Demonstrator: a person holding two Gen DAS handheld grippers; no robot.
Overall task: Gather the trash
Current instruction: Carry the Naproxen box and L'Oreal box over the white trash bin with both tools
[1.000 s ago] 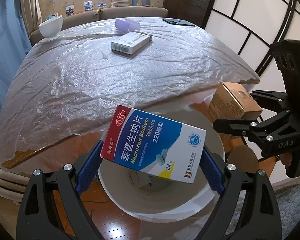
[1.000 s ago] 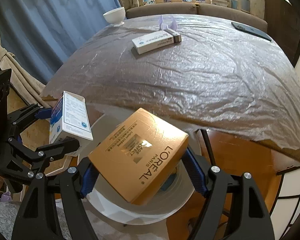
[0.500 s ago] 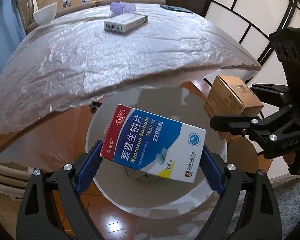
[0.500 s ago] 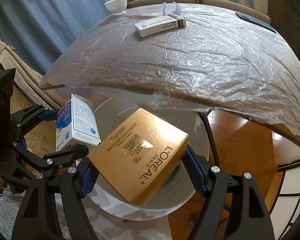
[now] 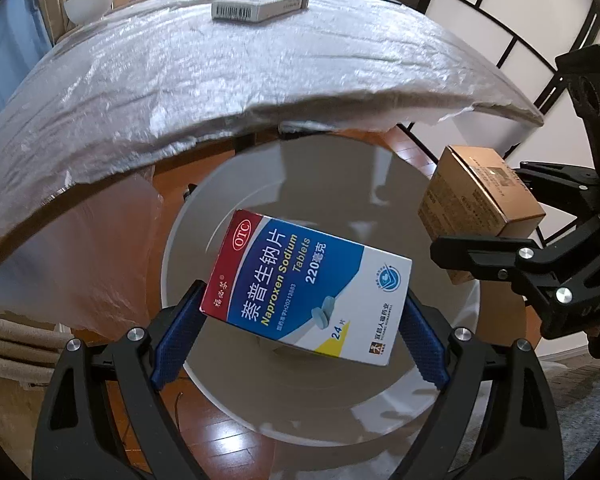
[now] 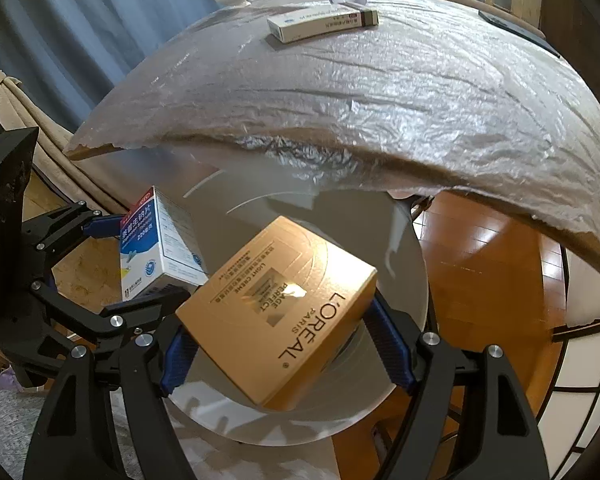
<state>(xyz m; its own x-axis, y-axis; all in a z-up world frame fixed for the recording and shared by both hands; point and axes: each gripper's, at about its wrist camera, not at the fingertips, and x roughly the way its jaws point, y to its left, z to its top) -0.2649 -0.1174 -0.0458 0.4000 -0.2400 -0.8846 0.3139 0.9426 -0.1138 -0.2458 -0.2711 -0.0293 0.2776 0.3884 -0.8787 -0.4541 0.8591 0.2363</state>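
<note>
Left gripper (image 5: pixel 300 328): blue pads clamped on blue-and-white Naproxen tablet carton (image 5: pixel 308 286), long axis spanning pad to pad, red end left and raised, over round white bin (image 5: pixel 172 280). Right gripper (image 6: pixel 286 344): clamped on tan L'Oréal cardboard box (image 6: pixel 276 312), tilted, over same bin

The right gripper (image 6: pixel 288 344) clamps a tan L'Oréal box (image 6: pixel 276 308) over a white bin (image 6: pixel 404 280) beside a plastic-covered table (image 6: pixel 380 100). At left, the left gripper (image 6: pixel 112 264) holds a blue-and-white medicine box (image 6: pixel 160 252) — another carton (image 6: pixel 324 24) lies on the table.
</note>
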